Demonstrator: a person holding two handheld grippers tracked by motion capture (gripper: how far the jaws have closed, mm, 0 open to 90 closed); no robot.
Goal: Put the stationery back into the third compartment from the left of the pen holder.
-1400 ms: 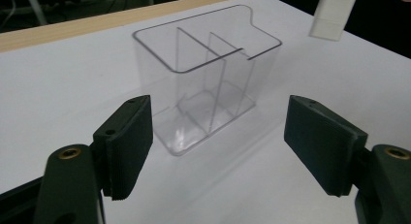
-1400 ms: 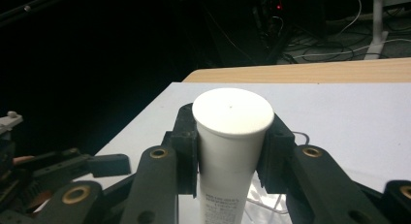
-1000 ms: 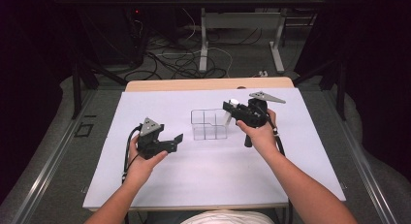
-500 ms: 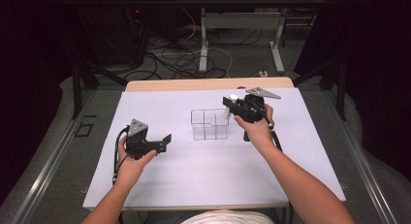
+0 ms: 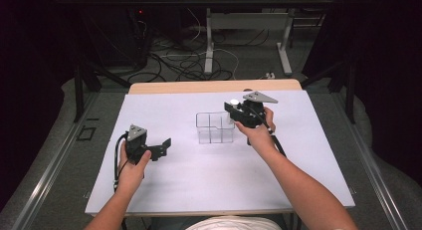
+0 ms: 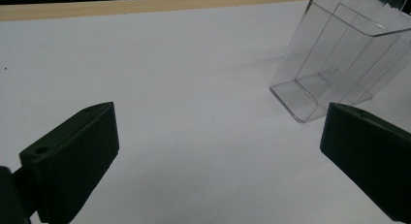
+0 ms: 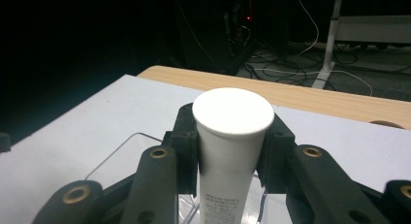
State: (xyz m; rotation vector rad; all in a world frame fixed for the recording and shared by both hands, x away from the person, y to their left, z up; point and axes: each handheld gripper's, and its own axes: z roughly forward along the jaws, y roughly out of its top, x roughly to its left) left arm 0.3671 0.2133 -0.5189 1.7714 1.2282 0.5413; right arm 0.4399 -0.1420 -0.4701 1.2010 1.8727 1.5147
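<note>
A white tube (image 7: 231, 136) with a flat round cap stands upright, pinched between the jaws of the right hand-held gripper (image 5: 242, 112), poised just over the clear plastic divided box (image 5: 214, 127), likely so it can drop into a compartment. The box is thin-walled, glossy and square-celled. The left hand-held gripper (image 5: 158, 148) waits wide and empty over the matte white tabletop (image 5: 199, 175).

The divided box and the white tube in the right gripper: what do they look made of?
The box looks like clear, glossy hard plastic: the table shows through its walls and the edges catch light. The tube, clamped in the right gripper, looks like matte white plastic with an opaque flat cap and small print lower down, though coated card cannot be ruled out.
</note>
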